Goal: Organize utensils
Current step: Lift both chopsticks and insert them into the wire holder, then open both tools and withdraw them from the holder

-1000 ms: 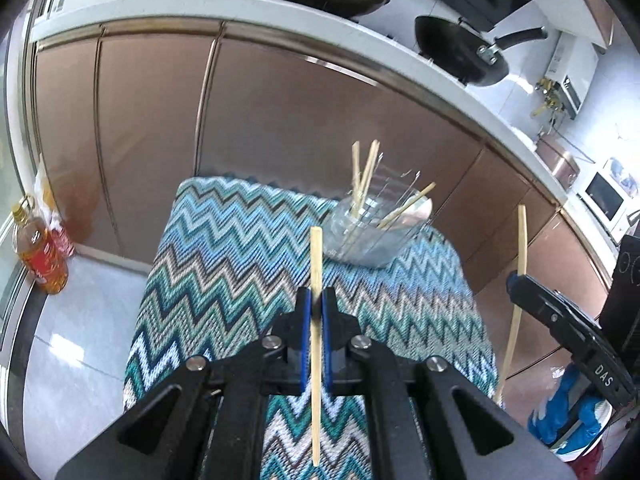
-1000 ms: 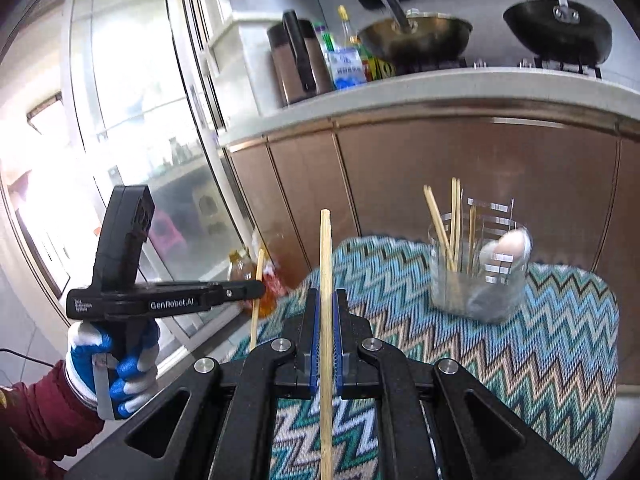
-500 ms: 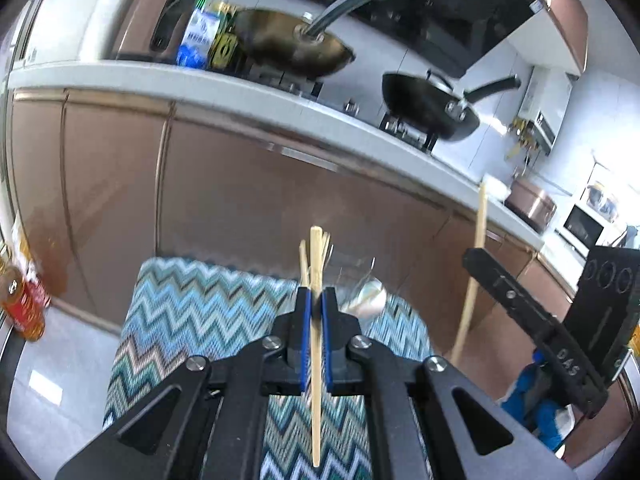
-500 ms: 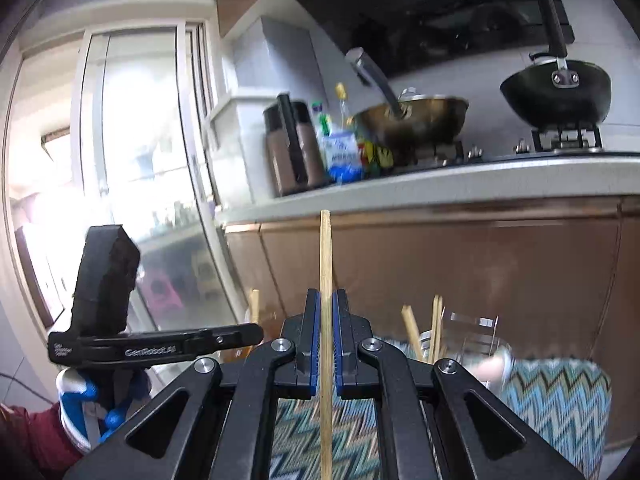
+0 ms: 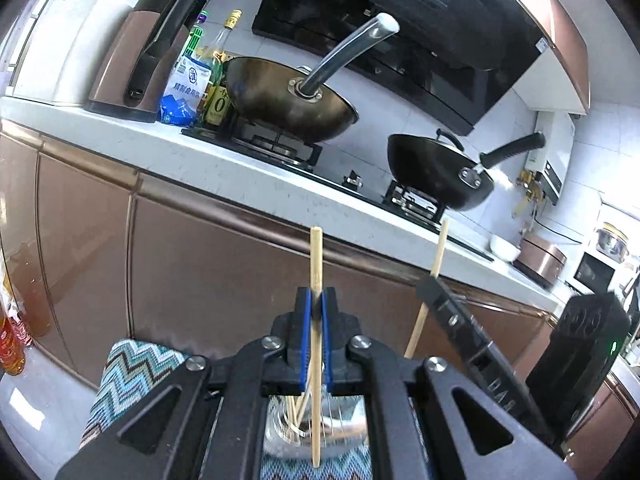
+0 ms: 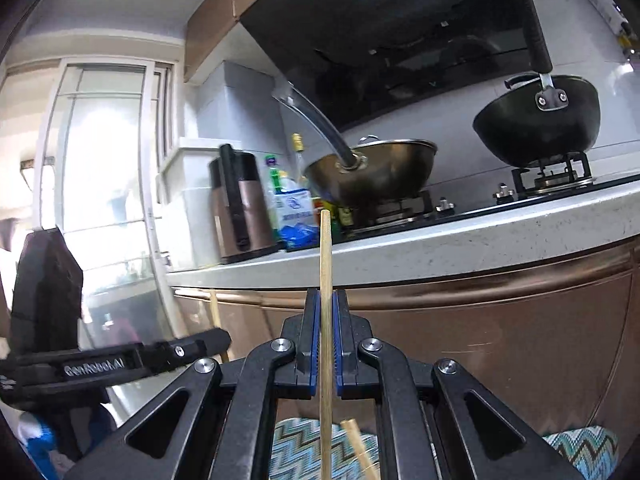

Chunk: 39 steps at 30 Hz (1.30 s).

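Grippers risen; chopstick (image 5: 316, 264) upright between jaws

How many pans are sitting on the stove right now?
2: a bronze wok on the left burner beside the bottles, and a black wok on the right burner.

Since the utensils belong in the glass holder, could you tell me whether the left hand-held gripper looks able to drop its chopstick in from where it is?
Probably yes. The left hand-held gripper holds its chopstick upright, and the glass holder shows directly below, open-topped. The right hand-held gripper stands off to the side.
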Each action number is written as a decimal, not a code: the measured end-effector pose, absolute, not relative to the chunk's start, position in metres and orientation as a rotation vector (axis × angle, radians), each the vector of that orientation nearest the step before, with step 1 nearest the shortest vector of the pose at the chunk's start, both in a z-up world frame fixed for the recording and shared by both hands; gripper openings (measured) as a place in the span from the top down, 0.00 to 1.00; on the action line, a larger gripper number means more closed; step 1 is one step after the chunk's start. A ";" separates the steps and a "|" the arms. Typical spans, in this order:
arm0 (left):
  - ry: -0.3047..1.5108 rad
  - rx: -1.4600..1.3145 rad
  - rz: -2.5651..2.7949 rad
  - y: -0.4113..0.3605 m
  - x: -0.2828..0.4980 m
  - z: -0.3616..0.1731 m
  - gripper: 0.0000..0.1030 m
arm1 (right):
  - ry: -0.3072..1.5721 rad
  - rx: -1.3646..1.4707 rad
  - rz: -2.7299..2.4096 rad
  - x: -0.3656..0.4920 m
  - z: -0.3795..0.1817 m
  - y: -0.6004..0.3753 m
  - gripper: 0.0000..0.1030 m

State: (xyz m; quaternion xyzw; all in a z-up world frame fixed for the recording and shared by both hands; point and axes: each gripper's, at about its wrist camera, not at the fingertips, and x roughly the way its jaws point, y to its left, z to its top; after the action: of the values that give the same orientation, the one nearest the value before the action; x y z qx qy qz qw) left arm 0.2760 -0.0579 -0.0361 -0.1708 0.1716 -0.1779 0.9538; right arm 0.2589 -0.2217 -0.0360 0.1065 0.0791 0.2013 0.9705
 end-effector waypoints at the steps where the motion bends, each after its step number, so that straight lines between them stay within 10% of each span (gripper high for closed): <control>1: 0.337 -0.347 -0.352 -0.061 0.281 -0.038 0.95 | 0.158 0.207 0.395 0.263 -0.039 -0.221 0.94; 28: 0.342 -0.385 -0.275 -0.103 0.336 -0.098 0.95 | 0.213 0.128 0.252 0.273 -0.105 -0.235 0.94; 39: 0.355 -0.356 -0.260 -0.094 0.317 -0.090 0.81 | 0.195 0.138 0.227 0.249 -0.087 -0.243 0.72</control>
State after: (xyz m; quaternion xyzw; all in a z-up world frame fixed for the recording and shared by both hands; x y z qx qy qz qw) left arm 0.3174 -0.0938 -0.0898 -0.1756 0.1751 -0.1285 0.9602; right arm 0.2488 -0.2428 -0.0871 0.0685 0.0972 0.1128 0.9865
